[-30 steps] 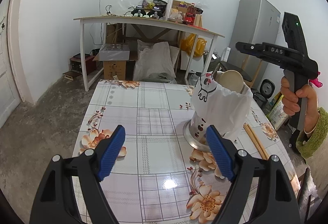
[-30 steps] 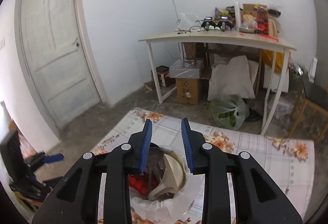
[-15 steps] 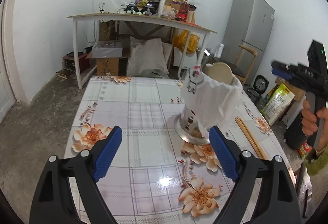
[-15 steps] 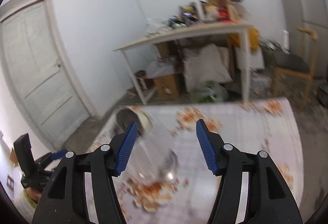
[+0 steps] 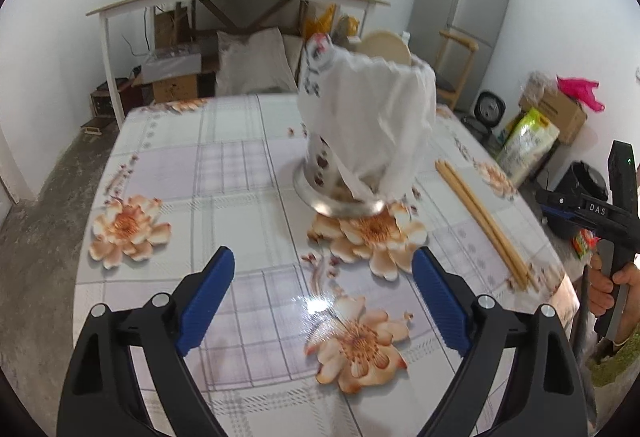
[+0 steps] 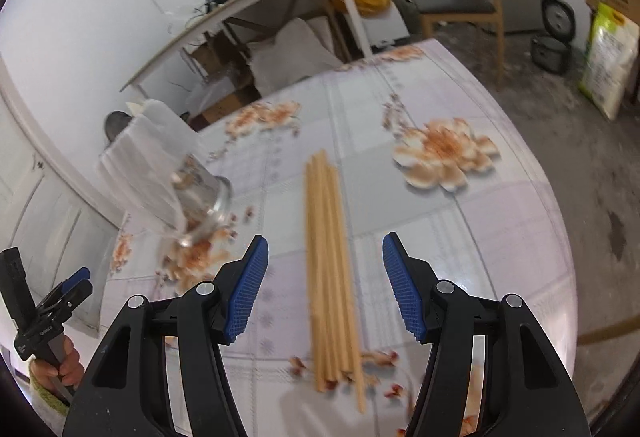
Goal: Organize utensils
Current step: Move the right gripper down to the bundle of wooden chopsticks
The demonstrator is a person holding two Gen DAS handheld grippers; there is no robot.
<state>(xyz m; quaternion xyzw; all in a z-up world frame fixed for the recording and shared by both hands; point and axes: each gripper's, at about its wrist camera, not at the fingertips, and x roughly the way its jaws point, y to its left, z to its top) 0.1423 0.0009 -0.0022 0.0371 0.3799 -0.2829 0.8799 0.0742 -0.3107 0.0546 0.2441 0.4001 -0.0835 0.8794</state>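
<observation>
The right gripper [image 6: 322, 287] is held part open and empty above the chopsticks [image 6: 330, 269], which are laid near the worktop [image 6: 500, 229] edge, long axis running away between its jaws. The left gripper [image 5: 322, 299], wide open and empty, is pointed at the bag-lined holder [image 5: 360, 141] farther off.

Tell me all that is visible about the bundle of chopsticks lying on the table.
The chopsticks are several long, thin, pale sticks that look like wood or bamboo. They lie flat and side by side, loose, on the flowered tablecloth near the table's edge, apart from the utensil holder with the white bag over it. Their near ends spread slightly. In the right wrist view they run between the open fingers of the right gripper, which does not touch them. Nothing else touches them.
</observation>
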